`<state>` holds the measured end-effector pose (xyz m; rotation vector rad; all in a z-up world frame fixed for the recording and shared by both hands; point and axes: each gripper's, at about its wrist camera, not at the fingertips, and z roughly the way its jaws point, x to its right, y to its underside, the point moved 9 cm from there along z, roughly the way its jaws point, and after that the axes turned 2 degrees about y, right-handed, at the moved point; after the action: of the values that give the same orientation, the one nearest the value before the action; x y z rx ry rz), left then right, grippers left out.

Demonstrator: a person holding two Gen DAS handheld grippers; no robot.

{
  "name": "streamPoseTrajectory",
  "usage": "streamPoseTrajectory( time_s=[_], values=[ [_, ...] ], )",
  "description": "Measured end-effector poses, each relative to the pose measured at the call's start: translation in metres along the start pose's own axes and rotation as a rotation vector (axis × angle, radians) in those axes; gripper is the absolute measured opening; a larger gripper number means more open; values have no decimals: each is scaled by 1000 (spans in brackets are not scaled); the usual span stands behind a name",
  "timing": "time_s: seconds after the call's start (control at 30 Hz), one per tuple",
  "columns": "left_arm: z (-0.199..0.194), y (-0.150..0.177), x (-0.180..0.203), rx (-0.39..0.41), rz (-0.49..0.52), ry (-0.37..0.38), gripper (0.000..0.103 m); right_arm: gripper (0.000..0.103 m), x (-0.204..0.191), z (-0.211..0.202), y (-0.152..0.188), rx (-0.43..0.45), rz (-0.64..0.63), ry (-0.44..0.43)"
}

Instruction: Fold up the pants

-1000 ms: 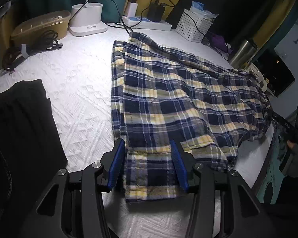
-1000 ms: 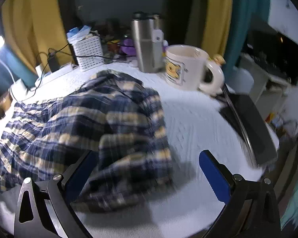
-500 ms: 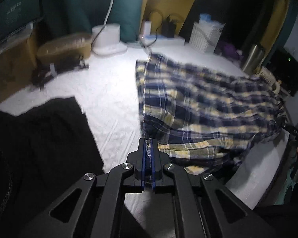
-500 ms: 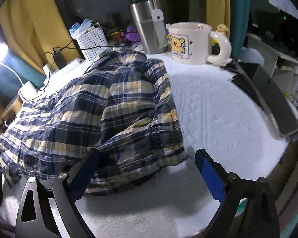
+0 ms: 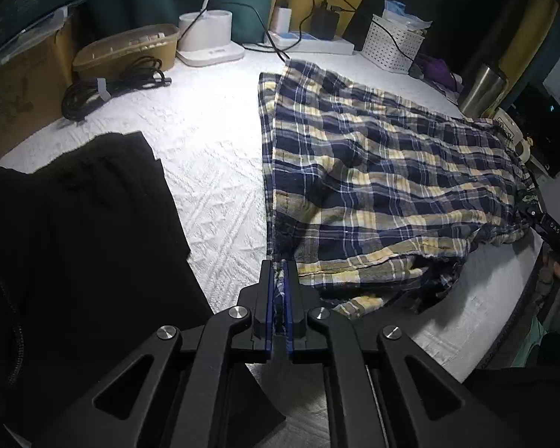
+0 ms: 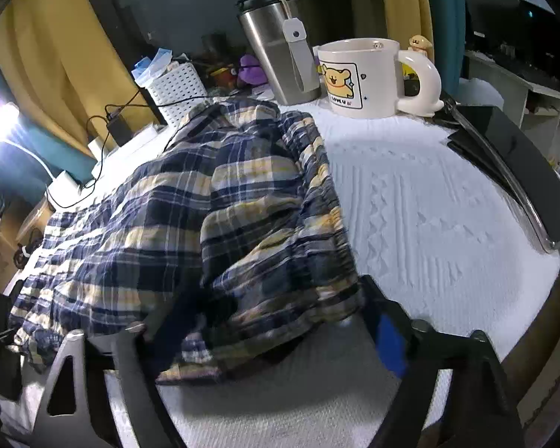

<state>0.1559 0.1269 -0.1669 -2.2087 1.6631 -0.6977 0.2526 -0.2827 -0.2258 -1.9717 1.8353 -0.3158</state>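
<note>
Blue, white and yellow plaid pants (image 5: 373,186) lie spread on the white textured surface (image 5: 212,171). My left gripper (image 5: 279,272) is shut on the near hem corner of the pants and holds it lifted. In the right wrist view the pants' waistband end (image 6: 242,224) bunches near the table's front edge. My right gripper (image 6: 276,321) is open, its fingers either side of that bunched end; the left finger is half hidden behind the cloth.
A black garment (image 5: 74,231) lies at the left. A cable coil (image 5: 104,86), tan box (image 5: 127,46), lamp base (image 5: 209,37), power strip (image 5: 302,43) and white basket (image 5: 395,44) line the back. A steel tumbler (image 6: 280,44), mug (image 6: 366,74) and black tablet (image 6: 511,164) stand at the right.
My left gripper closed on the pants' hem corner and pulled it back and up. My right gripper moved in low around the waistband end and narrowed somewhat.
</note>
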Motion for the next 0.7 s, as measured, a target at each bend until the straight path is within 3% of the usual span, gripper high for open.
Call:
streamPoseTrajectory(
  time_s=[0.03, 0.07, 0.23, 0.4, 0.6, 0.67, 0.7],
  values=[
    [-2, -2, 0, 3, -1, -5, 6, 41, 2, 0, -2, 7, 7, 2],
    [-3, -3, 0, 5, -5, -9, 7, 33, 4, 1, -3, 8, 25, -10],
    [3, 4, 3, -34, 14, -25, 7, 27, 7, -6, -21, 59, 17, -36],
    [2, 11, 2, -43, 9, -28, 7, 27, 9, -5, -48, 94, -40, 21],
    [-8, -7, 3, 2, 13, -14, 7, 30, 19, 11, -31, 33, -48, 72],
    [0, -19, 4, 6, 28, -11, 7, 44, 22, 10, -28, 25, -47, 96],
    [3, -24, 4, 7, 32, -7, 7, 63, 23, 10, -27, 27, -49, 106]
  ],
)
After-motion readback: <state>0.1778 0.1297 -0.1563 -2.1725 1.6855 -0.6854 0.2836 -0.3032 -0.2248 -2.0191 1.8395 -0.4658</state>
